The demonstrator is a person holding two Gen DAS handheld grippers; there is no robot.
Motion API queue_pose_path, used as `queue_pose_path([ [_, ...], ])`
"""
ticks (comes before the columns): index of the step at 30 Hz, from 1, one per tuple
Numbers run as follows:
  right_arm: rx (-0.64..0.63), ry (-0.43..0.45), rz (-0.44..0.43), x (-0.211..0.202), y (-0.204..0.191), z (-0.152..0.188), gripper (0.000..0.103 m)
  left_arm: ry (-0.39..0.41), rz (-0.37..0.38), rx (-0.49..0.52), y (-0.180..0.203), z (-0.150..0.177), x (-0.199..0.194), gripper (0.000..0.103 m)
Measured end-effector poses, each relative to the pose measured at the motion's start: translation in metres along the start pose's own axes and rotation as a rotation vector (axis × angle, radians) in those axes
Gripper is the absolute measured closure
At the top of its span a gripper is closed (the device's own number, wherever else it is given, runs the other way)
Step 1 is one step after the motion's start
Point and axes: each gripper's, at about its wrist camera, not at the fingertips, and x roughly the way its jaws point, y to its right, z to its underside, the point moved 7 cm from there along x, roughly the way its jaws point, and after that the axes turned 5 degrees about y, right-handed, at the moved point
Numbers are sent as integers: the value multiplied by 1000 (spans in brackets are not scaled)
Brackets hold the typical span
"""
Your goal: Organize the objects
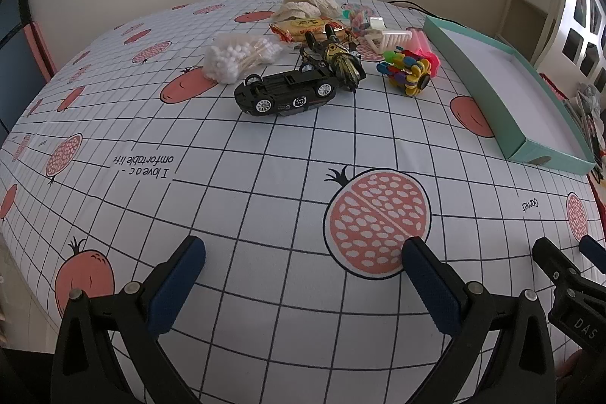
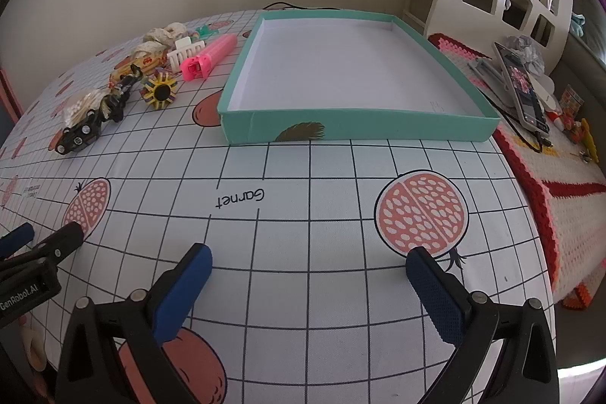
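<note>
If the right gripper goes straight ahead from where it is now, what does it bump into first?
Probably the green box. The right gripper is open and points across bare tablecloth at the box's near wall, with nothing lying between. How far off that is, I can't tell.

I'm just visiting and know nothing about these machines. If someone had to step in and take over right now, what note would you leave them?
Left claw: open, holding nothing, low over the tablecloth.
Right claw: open, holding nothing, facing the teal box.
Things: the box has nothing in it. To its left lies the pile: upside-down black toy car, gold-and-black toy, bag of cotton swabs, colourful wheel toy, pink item, white comb, snack packet.
Done: nothing packed yet.
Left: probably move every item into the box, nearest first.
</note>
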Motion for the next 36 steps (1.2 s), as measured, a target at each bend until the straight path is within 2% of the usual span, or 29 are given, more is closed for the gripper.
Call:
queue_pose_path([
  [14, 2, -13, 9, 0, -2, -1, 0, -25, 27, 8, 0, -1, -1, 0],
  [18, -8, 37, 10, -10, -6, -12, 0, 18, 40, -4, 1, -11, -11, 0],
  [23, -46, 129, -42, -33, -23, -44, 0, 32, 49, -13, 1, -33, -18, 0],
  [29, -168, 210, -73, -61, -53, -92, 0, 38, 36, 7, -2, -74, -26, 0],
  [36, -169, 224, -137, -77, -65, -147, 0, 39, 46, -4, -7, -130, -34, 0],
])
